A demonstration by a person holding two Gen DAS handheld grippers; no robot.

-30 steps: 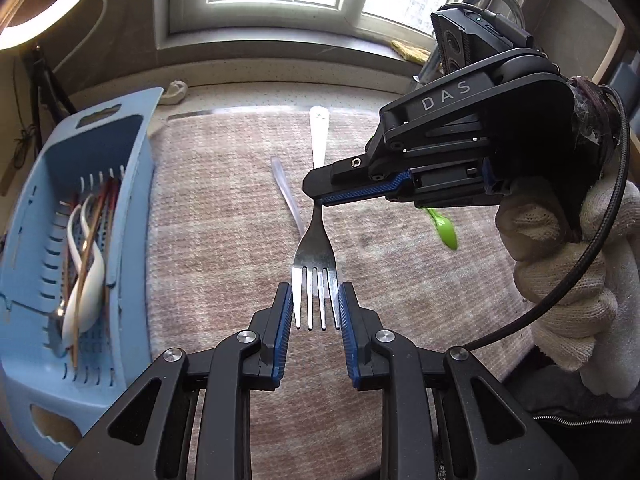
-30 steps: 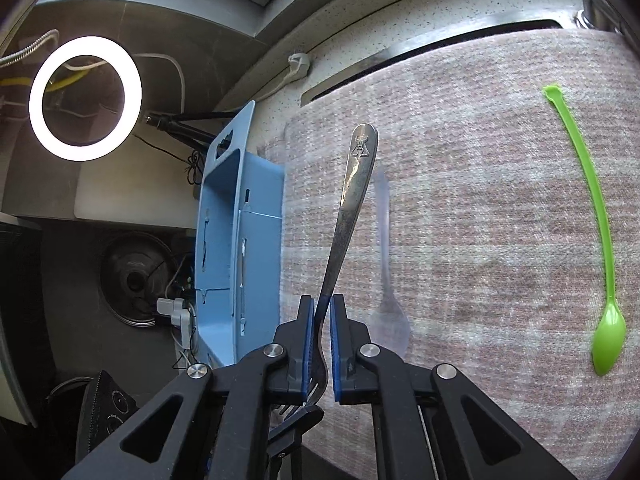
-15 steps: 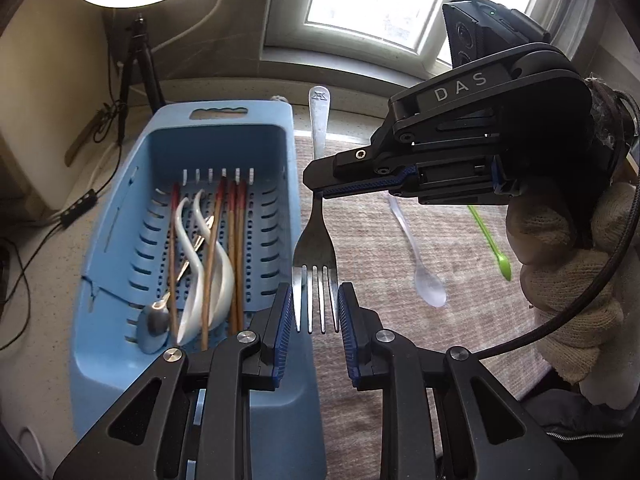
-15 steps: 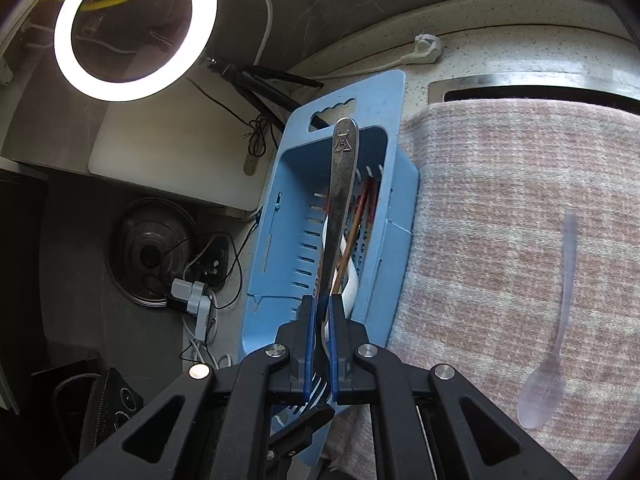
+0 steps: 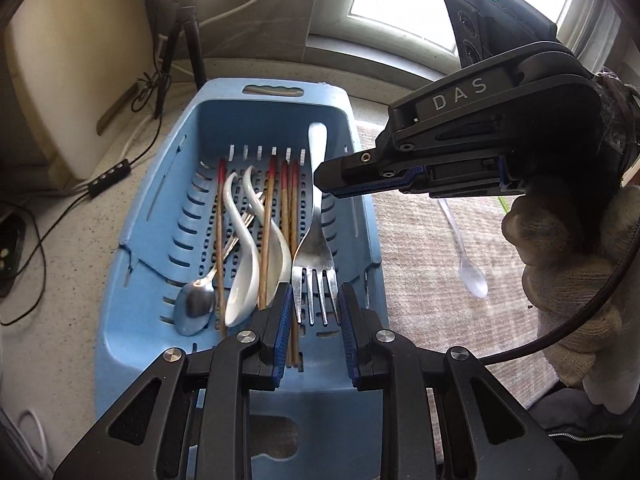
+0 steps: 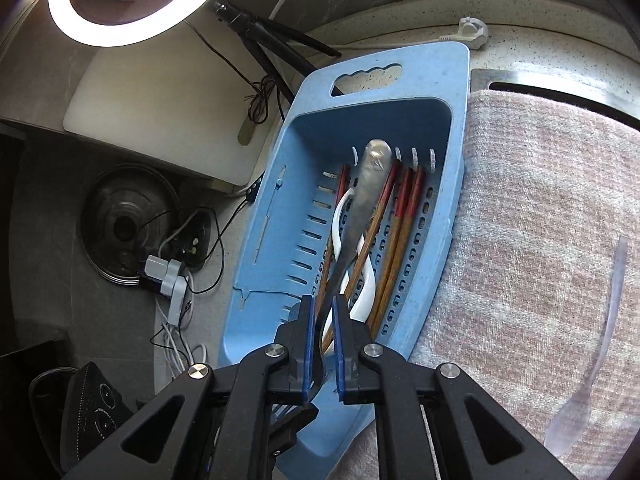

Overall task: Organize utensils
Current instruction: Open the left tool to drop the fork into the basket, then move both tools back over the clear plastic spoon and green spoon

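Note:
A metal fork point(image 5: 315, 240) hangs over the blue utensil basket point(image 5: 168, 240). My left gripper point(image 5: 313, 304) is shut on its tines. My right gripper point(image 6: 323, 332) comes in from the right; its jaws have parted slightly around the fork's neck point(image 6: 360, 208). The basket point(image 6: 280, 216) holds red-tipped chopsticks point(image 5: 285, 200), white ceramic spoons point(image 5: 244, 264) and a metal spoon point(image 5: 194, 304).
A clear plastic spoon point(image 5: 468, 256) lies on the checked cloth point(image 5: 420, 264) right of the basket; it shows in the right wrist view point(image 6: 592, 364) too. A ring light point(image 6: 132, 8), its tripod point(image 5: 180, 40) and cables point(image 5: 60, 208) stand on the counter left of the basket.
Both grippers carried the fork left from over the cloth to over the basket and lowered it. The right jaws have opened slightly around it.

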